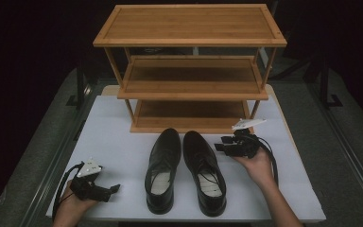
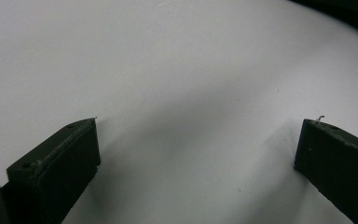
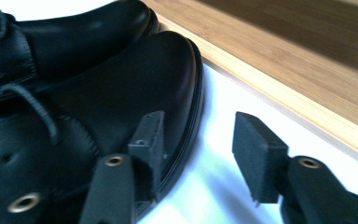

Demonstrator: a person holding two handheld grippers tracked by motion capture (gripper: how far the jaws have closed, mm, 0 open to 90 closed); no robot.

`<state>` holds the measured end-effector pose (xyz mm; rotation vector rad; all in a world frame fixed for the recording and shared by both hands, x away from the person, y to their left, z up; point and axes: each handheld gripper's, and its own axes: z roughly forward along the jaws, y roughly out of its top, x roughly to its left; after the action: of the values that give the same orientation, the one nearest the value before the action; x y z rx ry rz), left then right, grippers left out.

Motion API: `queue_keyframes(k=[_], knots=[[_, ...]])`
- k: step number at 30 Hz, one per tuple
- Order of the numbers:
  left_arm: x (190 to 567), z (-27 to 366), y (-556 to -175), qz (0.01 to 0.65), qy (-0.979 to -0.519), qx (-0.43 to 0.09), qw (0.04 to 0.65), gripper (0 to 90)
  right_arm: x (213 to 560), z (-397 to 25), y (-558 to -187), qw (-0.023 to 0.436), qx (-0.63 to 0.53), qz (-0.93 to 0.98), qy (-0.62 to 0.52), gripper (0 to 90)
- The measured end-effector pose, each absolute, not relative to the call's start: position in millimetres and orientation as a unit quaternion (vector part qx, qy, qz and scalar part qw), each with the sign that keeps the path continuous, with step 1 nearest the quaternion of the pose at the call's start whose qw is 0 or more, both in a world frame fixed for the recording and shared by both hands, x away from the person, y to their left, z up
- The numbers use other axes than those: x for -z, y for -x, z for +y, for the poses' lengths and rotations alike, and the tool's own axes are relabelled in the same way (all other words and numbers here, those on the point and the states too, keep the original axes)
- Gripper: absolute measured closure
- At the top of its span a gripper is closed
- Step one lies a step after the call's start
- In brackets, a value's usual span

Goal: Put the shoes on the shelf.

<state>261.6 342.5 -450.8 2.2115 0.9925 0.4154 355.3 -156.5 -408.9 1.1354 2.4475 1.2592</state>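
- Two black leather lace-up shoes stand side by side on the white table [image 1: 118, 142], toes pointing far toward the wooden rack [image 1: 189, 71], heels near the person.
- Both are glossy, with dark laces and pale insoles; the left shoe [image 1: 162, 170] and the right shoe [image 1: 203, 172] almost touch along their length.
- On the right, the right gripper [image 1: 220, 146] is held just beside the right shoe's toe part, aiming left at it.
- In the right gripper view its jaws stand open: one jaw lies against the shoe's [image 3: 121, 107] welt at the toe, the other hangs over bare table beside the rack's bottom shelf [image 3: 284, 79]. Nothing is clamped.
- At the near left corner, the left gripper [image 1: 113, 188] rests well apart from the shoes; its view shows both jaws spread wide over plain white table [image 2: 177, 84].
- No brand, label or readable writing is visible on shoes, rack or grippers.
- Any print on the insoles is too small to make out; the shoes' soles are hidden, and the rack's rear legs fade into the dark background.
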Motion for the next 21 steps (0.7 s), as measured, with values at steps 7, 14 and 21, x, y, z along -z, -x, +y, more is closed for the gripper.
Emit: queue_keyframes(k=[7,14,21], knots=[[451,343,-262,0.38,-0.848,-0.159,0.334,0.0,402,-170,-332,0.089,-0.428,0.814,-0.382,47.8],[451,343,-262,0.381,-0.847,-0.159,0.334,0.0,389,-176,-307,0.08,-0.45,0.808,-0.371,46.8],[451,342,-262,0.381,-0.847,-0.16,0.335,0.0,375,-170,-284,0.067,-0.47,0.806,-0.353,45.0]])
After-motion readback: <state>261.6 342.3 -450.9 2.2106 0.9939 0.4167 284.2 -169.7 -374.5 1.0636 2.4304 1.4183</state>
